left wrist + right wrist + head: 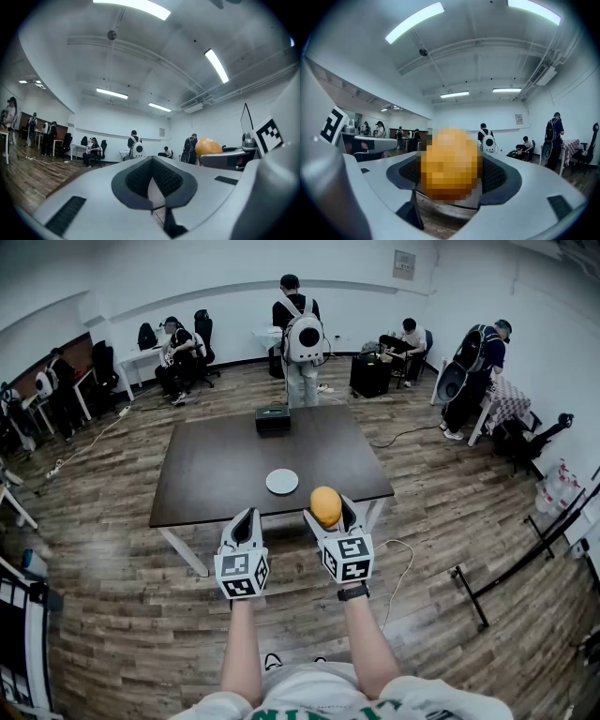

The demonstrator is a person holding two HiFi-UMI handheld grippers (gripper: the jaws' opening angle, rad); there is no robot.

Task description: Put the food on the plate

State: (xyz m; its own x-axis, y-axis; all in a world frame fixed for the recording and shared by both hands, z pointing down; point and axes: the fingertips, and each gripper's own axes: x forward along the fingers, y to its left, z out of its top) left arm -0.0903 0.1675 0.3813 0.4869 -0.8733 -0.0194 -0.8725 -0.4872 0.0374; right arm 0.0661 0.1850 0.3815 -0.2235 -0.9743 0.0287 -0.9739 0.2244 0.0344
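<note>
The table [216,474] stands ahead of me, and both claws are short of its front edge. My left gripper [246,524] is empty, with its jaws drawn together. My right gripper [328,515] is clamped on the food [325,504], a round orange piece seated between the pads, which sit wide around it. The plate [281,482] lies bare near the table's front edge.

Procedure, as I judge it:
1. Carry the food level with a steady clamp.
2. Bring it low over the plate's middle.
3. Release only there, because a round piece dropped from height will likely roll off.
</note>
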